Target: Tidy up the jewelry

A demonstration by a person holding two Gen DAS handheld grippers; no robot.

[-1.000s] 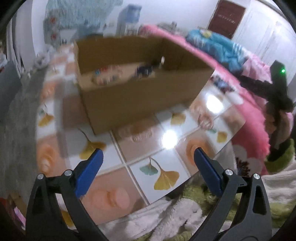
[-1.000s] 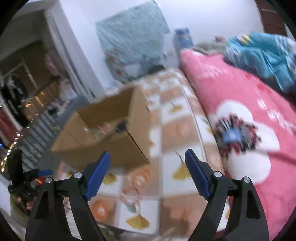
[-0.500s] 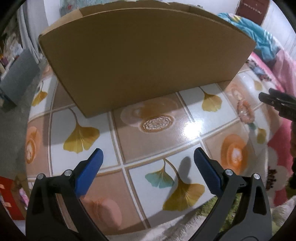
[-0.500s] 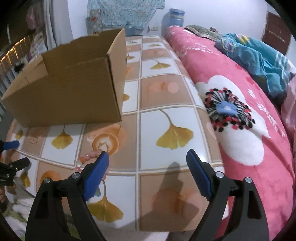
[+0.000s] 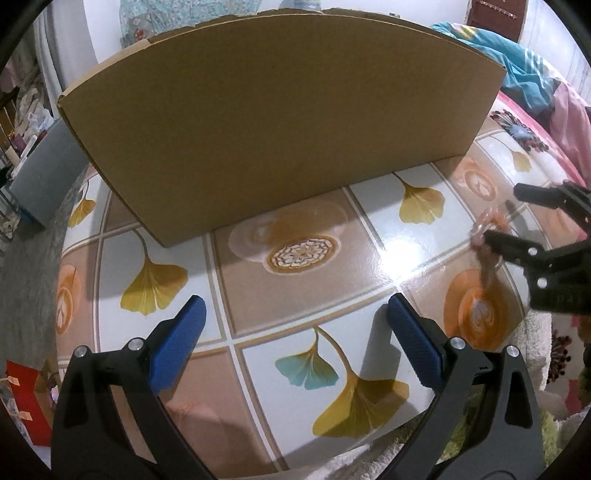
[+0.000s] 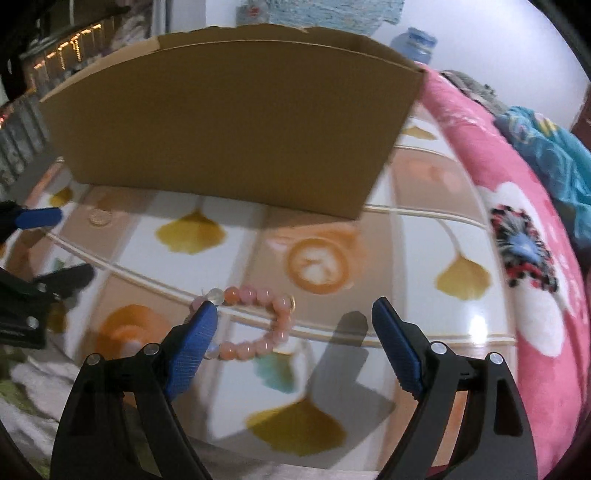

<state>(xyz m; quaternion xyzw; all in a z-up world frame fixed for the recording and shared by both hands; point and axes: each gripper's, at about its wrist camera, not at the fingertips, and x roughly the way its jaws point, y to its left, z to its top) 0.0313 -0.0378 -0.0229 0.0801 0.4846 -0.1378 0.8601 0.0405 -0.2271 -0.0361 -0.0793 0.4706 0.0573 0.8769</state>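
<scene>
The glossy surface (image 5: 295,332) beneath and ahead of each hand-held gripper is printed with ginkgo leaves and latte cups and shines with a lamp glare. To the right lies a bed with a pink floral blanket (image 6: 517,258) and crumpled teal bedding (image 6: 554,155); a white wall (image 6: 480,37) and dark door (image 5: 491,14) stand beyond, string lights (image 6: 70,40) far left.

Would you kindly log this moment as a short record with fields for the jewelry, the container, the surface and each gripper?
jewelry: pink beaded bracelet lying on the table, outside the box
container: brown cardboard box, standing behind the bracelet
surface: glossy ginkgo-leaf patterned table
right gripper: jaws open, over the bracelet, nothing gripped
left gripper: jaws open, empty
</scene>
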